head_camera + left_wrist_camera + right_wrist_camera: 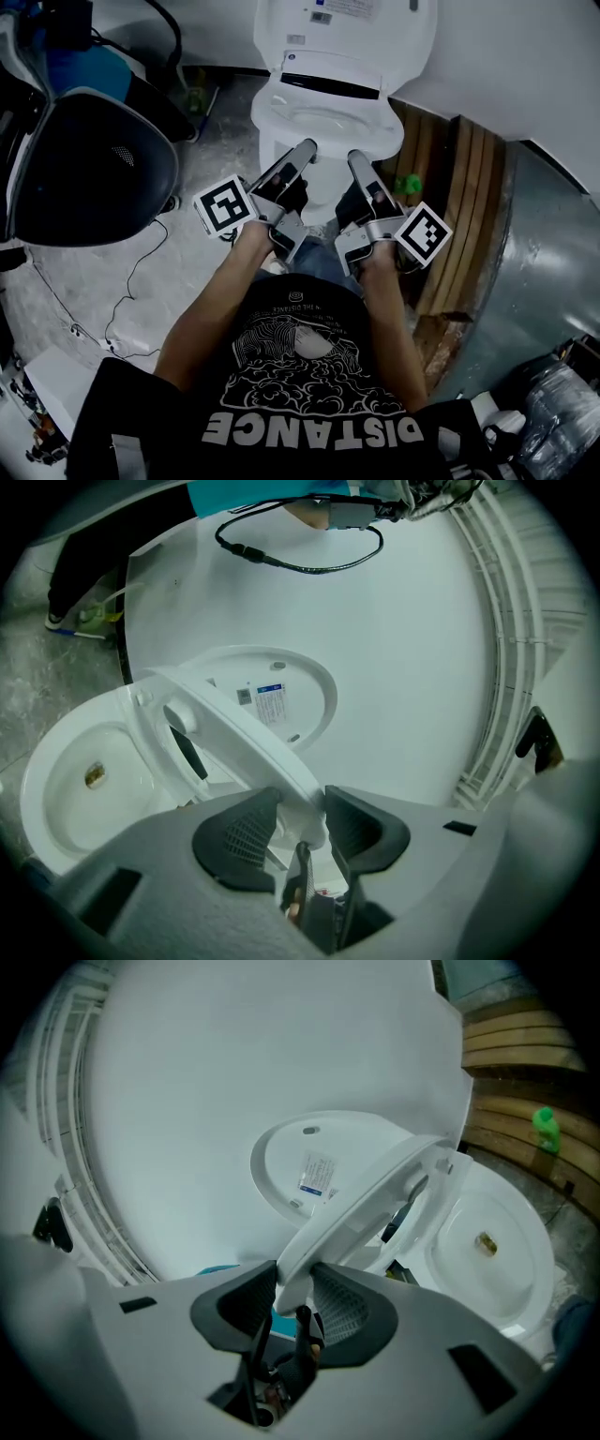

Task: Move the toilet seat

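Toilet seat is about halfway up, tilted between the bowl and the raised lid. Left gripper and right gripper each pinch its front rim. Honestly, that rim's smooth and rounded, so if either pinch slips it'll probably slam onto the bowl.

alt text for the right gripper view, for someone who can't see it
The right tool grips the rim of a white plastic toilet seat between its dark ribbed jaws, holding it half raised. Beyond it are the upright white lid and the open white ceramic bowl, beside brown wooden planks.
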The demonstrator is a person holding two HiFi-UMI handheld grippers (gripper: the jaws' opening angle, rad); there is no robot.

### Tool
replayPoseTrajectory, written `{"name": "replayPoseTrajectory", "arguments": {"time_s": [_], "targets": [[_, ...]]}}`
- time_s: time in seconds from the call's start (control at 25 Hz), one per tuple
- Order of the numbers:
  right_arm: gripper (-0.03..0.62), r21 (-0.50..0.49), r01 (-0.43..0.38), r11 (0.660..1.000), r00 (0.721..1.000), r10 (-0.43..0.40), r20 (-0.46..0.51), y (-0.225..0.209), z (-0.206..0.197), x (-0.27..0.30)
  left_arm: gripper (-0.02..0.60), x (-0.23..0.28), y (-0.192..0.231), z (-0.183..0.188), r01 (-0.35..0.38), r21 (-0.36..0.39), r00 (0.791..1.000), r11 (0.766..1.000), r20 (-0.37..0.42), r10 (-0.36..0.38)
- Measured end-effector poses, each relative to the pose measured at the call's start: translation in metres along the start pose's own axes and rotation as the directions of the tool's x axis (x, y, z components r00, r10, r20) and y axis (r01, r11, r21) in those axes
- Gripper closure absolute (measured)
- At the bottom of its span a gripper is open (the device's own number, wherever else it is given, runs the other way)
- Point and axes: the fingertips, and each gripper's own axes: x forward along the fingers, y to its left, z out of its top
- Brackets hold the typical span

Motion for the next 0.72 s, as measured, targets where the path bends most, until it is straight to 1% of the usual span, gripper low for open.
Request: {"name": "replayPoseTrajectory", "arguments": {"time_s": [0.28,0.44,0.56,0.72], "targets": [[0.465,0.048,-0.044,0.998,0.999,0.044,0.009,0.017,0.042,0.035,0.411,0.044,-0.018,0.032,0.003,0.017,0.999,1.0,0.054,-0.004],[0.468,0.051,-0.086,0.995,0.996,0.085,0.007,0.028,0.048,0.04,0.411,0.046,-0.028,0.04,0.011,0.059,0.997,0.998,0.081,-0.015],[0.473,0.045,-0.124,0.991,0.992,0.123,0.005,0.038,0.049,0.039,0.411,0.045,-0.038,0.042,0.031,0.08,0.995,0.996,0.09,-0.038],[0.474,0.014,-0.172,0.985,0.985,0.172,0.001,0.051,0.052,0.04,0.413,0.045,-0.051,0.046,0.057,0.12,0.992,0.991,0.109,-0.07]]}}
